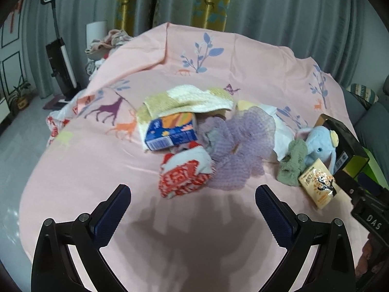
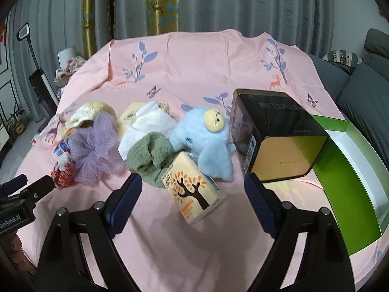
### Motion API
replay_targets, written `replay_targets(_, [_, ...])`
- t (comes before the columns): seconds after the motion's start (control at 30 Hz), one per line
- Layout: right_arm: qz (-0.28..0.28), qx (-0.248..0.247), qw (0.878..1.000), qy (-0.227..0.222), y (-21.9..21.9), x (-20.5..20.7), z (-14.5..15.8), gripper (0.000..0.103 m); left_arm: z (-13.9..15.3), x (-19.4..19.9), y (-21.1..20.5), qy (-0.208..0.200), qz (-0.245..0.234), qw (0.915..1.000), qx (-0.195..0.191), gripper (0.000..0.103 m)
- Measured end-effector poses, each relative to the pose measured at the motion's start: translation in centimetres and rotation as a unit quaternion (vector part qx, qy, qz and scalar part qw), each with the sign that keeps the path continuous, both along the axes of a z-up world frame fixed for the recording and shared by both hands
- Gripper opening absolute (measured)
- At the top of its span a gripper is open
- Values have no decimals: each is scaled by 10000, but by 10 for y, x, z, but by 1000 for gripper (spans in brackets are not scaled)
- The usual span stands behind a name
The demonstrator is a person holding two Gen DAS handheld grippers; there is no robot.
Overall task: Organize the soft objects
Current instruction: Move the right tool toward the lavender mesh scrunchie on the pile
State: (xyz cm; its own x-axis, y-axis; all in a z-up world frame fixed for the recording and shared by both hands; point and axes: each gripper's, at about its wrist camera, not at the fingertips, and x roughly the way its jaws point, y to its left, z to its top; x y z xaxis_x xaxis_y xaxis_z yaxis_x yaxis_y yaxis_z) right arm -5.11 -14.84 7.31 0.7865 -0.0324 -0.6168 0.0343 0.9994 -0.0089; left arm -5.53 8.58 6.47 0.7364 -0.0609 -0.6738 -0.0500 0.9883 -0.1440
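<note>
A heap of soft things lies on the pink sheet (image 1: 97, 160). It holds a red-and-white cloth (image 1: 184, 175), a purple mesh pouf (image 1: 240, 143), a yellow-and-white towel (image 1: 187, 99), a green cloth (image 2: 150, 158) and a blue plush elephant (image 2: 206, 141). My left gripper (image 1: 193, 192) hovers open just short of the red-and-white cloth, holding nothing. My right gripper (image 2: 193, 182) is open too. A cream tissue pack (image 2: 194, 189) with a tree print lies between its fingertips, clear of both pads.
A blue-and-orange carton (image 1: 170, 131) sticks out from under the towel. A black tin (image 2: 274, 133) and an open green box (image 2: 345, 170) stand at the right. A grey sofa (image 2: 364, 92) is beyond them. A floor cleaner (image 1: 60, 68) stands on the floor at left.
</note>
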Motion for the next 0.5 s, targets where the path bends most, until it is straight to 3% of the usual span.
replay_targets(0.3, [235, 415, 9988, -53, 3, -5, 10, 86, 3, -3, 15, 28, 95, 9998, -166, 100])
replay_targets(0.5, [744, 865, 9934, 119, 26, 3, 21, 87, 5, -3, 30, 28, 223, 9994, -264, 99])
